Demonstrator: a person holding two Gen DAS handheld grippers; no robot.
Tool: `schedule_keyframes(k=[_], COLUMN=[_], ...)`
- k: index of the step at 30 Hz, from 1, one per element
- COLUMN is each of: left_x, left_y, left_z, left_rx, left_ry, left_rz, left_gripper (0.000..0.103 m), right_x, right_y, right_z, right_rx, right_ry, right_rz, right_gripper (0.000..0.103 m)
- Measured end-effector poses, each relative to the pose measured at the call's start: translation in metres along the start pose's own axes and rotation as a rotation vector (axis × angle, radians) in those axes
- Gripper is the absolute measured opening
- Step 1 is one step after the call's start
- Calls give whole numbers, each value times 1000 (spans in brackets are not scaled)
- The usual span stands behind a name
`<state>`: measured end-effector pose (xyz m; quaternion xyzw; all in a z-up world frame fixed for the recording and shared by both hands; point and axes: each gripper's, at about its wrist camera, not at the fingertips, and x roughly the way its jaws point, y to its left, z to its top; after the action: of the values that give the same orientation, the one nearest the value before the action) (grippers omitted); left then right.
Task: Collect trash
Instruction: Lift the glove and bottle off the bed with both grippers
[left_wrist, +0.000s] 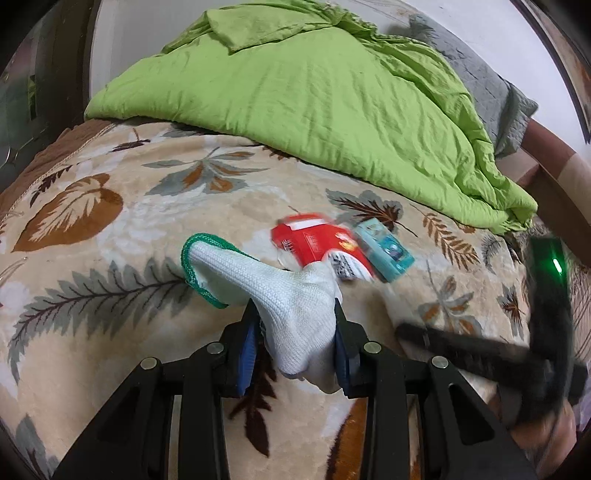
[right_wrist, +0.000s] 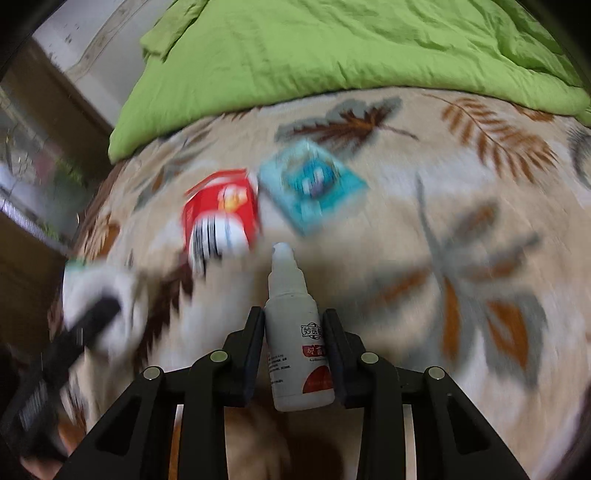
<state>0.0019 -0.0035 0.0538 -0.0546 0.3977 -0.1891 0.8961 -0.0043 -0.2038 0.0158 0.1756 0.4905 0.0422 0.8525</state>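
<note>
On the left, the left gripper (left_wrist: 297, 317) pinches a white knitted glove with a green cuff (left_wrist: 273, 291) between its two black fingers, blue pads pressed into the fabric; the cuff end juts forward and to the left above the beige plush blanket with a brown and grey leaf pattern (left_wrist: 110, 229). Just past the glove, a red and white cardboard box (left_wrist: 317, 243) lies flat on the blanket, and a small teal carton (left_wrist: 384, 249) lies against its right side — touching or nearly so. Behind both, a crumpled lime-green duvet (left_wrist: 314, 92) covers the far part of the bed. At the far right of the left wrist view the right gripper (left_wrist: 417, 330) shows as a blurred black shape.

In the right wrist view, that gripper (right_wrist: 295, 321) is closed on a white plastic spray bottle with a red and white label (right_wrist: 295, 332), nozzle pointing forward, held above the blanket (right_wrist: 480, 221). The red box (right_wrist: 221, 210) and teal carton (right_wrist: 310, 184) lie ahead, blurred, side by side. At the left edge the glove (right_wrist: 99, 295) and the left gripper (right_wrist: 96, 314) appear smeared.
</note>
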Motion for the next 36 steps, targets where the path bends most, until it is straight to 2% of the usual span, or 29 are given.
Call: schedule_keyframes(k=[4, 11, 15, 20, 24, 30, 33, 36], left_x=[-9, -43, -69, -93, -99, -93, -91, -86], left_y=[-13, -36, -46, -46, -43, -49, -50, -55], left_z=[-4, -18, -37, -64, -77, -84, -83, -82], left_rx=[37, 84, 110, 130, 129, 172, 175, 190], left_ry=[-19, -52, -55, -50, -61, -91, -100, -100], left_rz=[-7, -57, -83, -55, -24, 41, 53, 62], left_gripper=[34, 34, 34, 34, 34, 34, 34, 34], right_x=[-25, -45, -44, -48, -66, -119, -134, -137], right_y=[-5, 3, 4, 5, 6, 5, -2, -7], right_z=[-42, -81, -87, -90, -95, -110, -115, -113], right_rx=[-21, -86, -97, -113, -98, -61, -18, 8], right_ry=[-2, 14, 27, 9, -62, -290, -345, -354], right_rz=[-16, -51, -66, -66, -64, -81, -90, -97], right_gripper=[35, 36, 36, 32, 32, 32, 32, 32])
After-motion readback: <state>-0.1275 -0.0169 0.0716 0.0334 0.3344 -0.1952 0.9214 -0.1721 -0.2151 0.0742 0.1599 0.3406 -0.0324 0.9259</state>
